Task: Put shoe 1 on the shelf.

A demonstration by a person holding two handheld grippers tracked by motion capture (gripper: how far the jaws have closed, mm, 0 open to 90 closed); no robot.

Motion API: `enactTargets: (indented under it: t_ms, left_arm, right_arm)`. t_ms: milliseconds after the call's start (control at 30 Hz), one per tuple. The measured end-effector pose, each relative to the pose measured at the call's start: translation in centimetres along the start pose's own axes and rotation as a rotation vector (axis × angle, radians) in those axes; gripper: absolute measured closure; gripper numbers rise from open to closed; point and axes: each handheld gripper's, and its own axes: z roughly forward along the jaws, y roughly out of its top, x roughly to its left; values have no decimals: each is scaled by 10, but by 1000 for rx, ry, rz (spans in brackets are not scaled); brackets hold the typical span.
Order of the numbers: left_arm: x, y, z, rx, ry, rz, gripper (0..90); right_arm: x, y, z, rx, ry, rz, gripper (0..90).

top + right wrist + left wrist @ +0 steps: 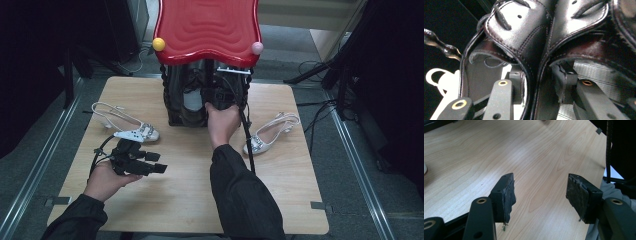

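Black leather shoes [541, 42] sit racked with the right gripper [541, 86] straddling their touching sides, jaws slack, while the left gripper [540, 195] waits wide and empty and both white sandals [127, 125] remain on the table [190, 200].

Light wooden table [280, 200] on grey floor [360, 210].

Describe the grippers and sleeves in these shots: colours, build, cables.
Both forearms wear dark sleeves with gathered cuffs. The left gripper is all black and blocky, with a black cable looping off its back. In the left gripper view its jaws are flat black links with brass-coloured rivets, ending in square blocks faced with worn, frayed dark pads. The right gripper has the same black links and brass-coloured rivets.
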Motion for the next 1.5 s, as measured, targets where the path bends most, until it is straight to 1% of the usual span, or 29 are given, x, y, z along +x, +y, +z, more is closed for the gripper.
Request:
enactTargets:
  t_ms: [67,167,200,233,333,433,467,500,533,567,600,633,667,700,733,800,867,900,967,1000,1033,1067,1133,1167,1200,1267,1367,1433,1500]
  left_arm:
    - [0,0,0,-3,1,-1,400]
    - [0,0,-1,-3,8,-3,400]
    - [-1,1,-2,-4,6,-2,400]
    - [-1,1,-2,-6,8,1,400]
    - [-4,3,-3,-3,11,3,399]
    - [-6,7,-4,-3,11,7,400]
    - [-7,9,-5,-3,10,10,401]
    - [-7,10,-5,-7,5,7,401]
    - [-9,13,-8,-9,-4,1,411]
    - [-12,16,-10,-10,-1,9,435]
    - [-14,20,-12,-14,0,19,475]
    - [-16,23,-13,-19,0,25,475]
    - [-17,28,-16,-25,-9,34,517]
    - [-18,31,-17,-34,-18,31,517]
    - [-19,36,-19,-37,-13,37,552]
    - [-19,47,-22,-33,-1,48,568]
    - [-19,59,-27,-38,3,66,620]
    - [-20,67,-31,-45,8,77,662]
    - [-21,79,-37,-49,12,87,695]
    - [-22,88,-41,-49,22,99,710]
    - [-22,94,-43,-53,22,105,732]
    - [-21,103,-47,-61,11,109,747]
    - [-21,116,-50,-64,21,119,782]
    - [-20,121,-51,-60,20,125,793]
    - [-19,128,-52,-71,10,126,806]
    - [-19,139,-54,-70,19,142,836]
    - [-20,158,-57,-73,20,155,874]
    - [-21,167,-58,-73,33,170,888]
    - [-22,180,-60,-67,34,184,894]
  right_arm:
    - [0,-1,-1,-2,-2,-16,644]
    - [0,-3,-6,-19,16,-34,618]
    - [1,-4,-12,-42,16,-78,618]
    - [1,-4,-12,-42,16,-78,618]
    - [1,-6,-21,-49,18,-109,618]
    - [-2,-9,-30,-32,52,-114,610]
    - [-3,-11,-35,-22,63,-127,606]
    - [-3,-11,-35,-22,63,-127,606]
    - [-3,-13,-37,-25,71,-131,605]
    - [-4,-14,-41,-30,81,-139,605]
    - [-4,-16,-47,-29,99,-163,600]
    - [-4,-16,-47,-29,99,-163,600]
    - [-6,-17,-52,-18,127,-173,591]
    - [-6,-17,-52,-18,127,-173,591]
    - [-7,-18,-57,-5,158,-185,589]
    - [-8,-18,-59,-3,166,-192,585]
    - [-10,-20,-68,-20,193,-215,585]
    - [-11,-21,-70,-18,201,-217,585]
    - [-14,-22,-76,-2,210,-232,586]
    - [-15,-23,-77,3,215,-243,587]
    - [-16,-24,-80,6,220,-258,588]
    - [-17,-26,-82,1,228,-272,588]
    - [-19,-30,-87,-2,240,-299,583]
    - [-19,-31,-88,5,245,-301,579]
    - [-20,-32,-89,15,249,-300,578]
    - [-22,-36,-90,45,263,-303,570]
    - [-24,-43,-93,61,271,-323,569]
    - [-26,-46,-94,60,285,-322,569]
    - [-28,-49,-94,72,300,-320,569]
